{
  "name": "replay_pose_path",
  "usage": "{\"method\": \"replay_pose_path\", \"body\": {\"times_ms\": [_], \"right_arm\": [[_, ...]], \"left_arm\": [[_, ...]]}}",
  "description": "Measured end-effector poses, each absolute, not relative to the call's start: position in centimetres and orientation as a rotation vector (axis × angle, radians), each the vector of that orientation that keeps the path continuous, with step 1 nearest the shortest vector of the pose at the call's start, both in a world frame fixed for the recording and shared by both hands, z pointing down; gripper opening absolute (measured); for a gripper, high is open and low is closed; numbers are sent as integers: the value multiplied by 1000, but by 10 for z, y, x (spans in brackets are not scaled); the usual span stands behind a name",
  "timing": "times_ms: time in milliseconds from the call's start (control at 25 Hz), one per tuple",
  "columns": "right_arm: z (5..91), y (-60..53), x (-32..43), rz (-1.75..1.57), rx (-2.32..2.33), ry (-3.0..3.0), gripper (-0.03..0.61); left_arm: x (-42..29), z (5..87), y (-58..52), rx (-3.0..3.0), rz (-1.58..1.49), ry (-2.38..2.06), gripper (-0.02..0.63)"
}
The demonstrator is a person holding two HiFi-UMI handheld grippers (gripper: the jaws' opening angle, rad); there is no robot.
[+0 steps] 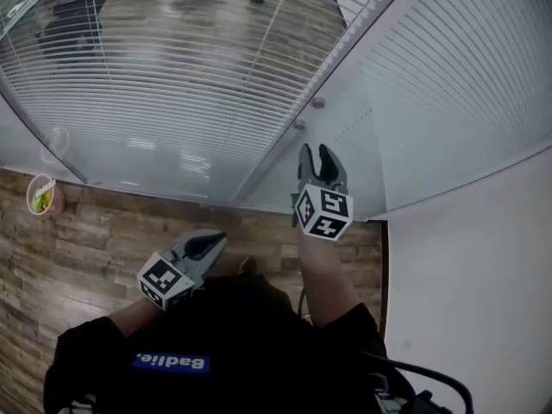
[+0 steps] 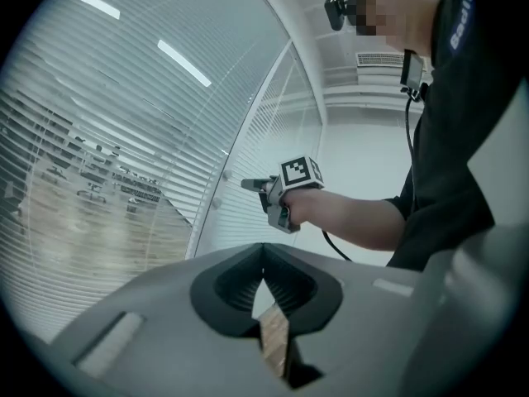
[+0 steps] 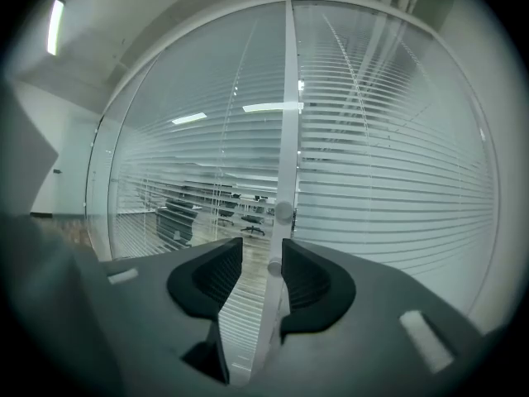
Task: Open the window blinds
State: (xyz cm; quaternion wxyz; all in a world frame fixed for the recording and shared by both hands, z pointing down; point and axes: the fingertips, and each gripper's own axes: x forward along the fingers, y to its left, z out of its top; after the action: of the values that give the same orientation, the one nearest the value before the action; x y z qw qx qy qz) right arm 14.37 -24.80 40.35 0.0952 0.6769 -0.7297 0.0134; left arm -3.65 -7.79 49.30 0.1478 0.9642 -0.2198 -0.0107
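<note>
Slatted blinds hang behind a glass wall: the left panel (image 1: 164,76) lets an office show through, while the right panel (image 1: 466,76) looks closed. On the white upright frame (image 1: 285,136) between them sit two small round knobs (image 1: 318,103) (image 1: 298,125). My right gripper (image 1: 316,157) is open and points at the frame just below the knobs. In the right gripper view the lower knob (image 3: 274,265) shows beyond the gap of my right gripper (image 3: 262,248), not touched by it. My left gripper (image 1: 210,245) hangs lower left, away from the glass, shut and empty (image 2: 264,274).
The floor (image 1: 69,266) is wood plank. A white wall (image 1: 474,300) closes the right side. A small round container (image 1: 40,195) sits by the glass at the far left. Office chairs (image 3: 178,217) stand beyond the glass.
</note>
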Motion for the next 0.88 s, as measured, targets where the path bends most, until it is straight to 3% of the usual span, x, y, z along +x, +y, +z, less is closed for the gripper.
{"method": "replay_pose_path", "body": {"times_ms": [280,880], "right_arm": [[386,-224,139,40,1961,-2207,150],[433,-147,163,222,1735,-2461,149]], "left_arm": [[-24,475,-67,2778,-47,-634,0],[44,467,-35,2772,56,-781,0]]}}
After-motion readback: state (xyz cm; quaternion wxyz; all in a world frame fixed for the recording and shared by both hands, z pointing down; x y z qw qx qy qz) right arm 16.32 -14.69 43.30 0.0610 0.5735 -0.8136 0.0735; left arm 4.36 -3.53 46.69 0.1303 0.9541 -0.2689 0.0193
